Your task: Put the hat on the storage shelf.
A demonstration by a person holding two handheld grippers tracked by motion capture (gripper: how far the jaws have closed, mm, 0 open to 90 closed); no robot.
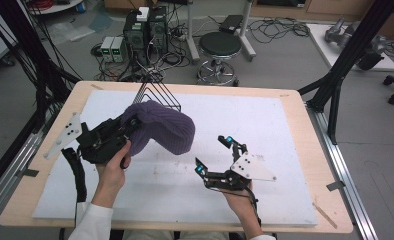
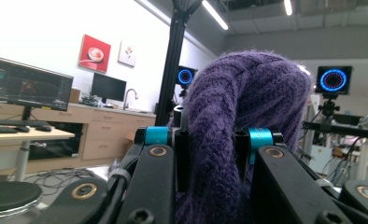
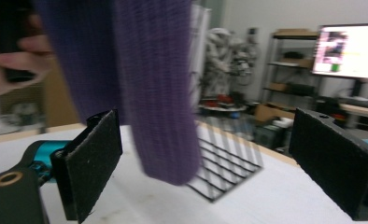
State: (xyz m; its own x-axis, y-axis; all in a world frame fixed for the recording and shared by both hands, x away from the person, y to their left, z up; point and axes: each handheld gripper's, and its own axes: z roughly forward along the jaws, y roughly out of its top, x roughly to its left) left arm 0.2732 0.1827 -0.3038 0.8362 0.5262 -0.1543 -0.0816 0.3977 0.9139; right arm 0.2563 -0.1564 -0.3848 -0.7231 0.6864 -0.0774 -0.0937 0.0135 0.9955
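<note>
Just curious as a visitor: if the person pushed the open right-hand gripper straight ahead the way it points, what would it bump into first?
Probably the purple knitted hat hanging in front of the right gripper; the black wire rack lies behind it. Depth is hard to judge.

Grey floor (image 1: 285, 60) strewn with cables (image 1: 277, 27); round black stool (image 1: 220, 46) beyond the worktop (image 1: 305, 130); computer towers (image 1: 146, 29) beside it. White wall (image 2: 42, 28) bearing a red picture (image 2: 95, 53); ceiling strip lights (image 2: 215, 14); wooden cabinets (image 2: 112, 133).
</note>
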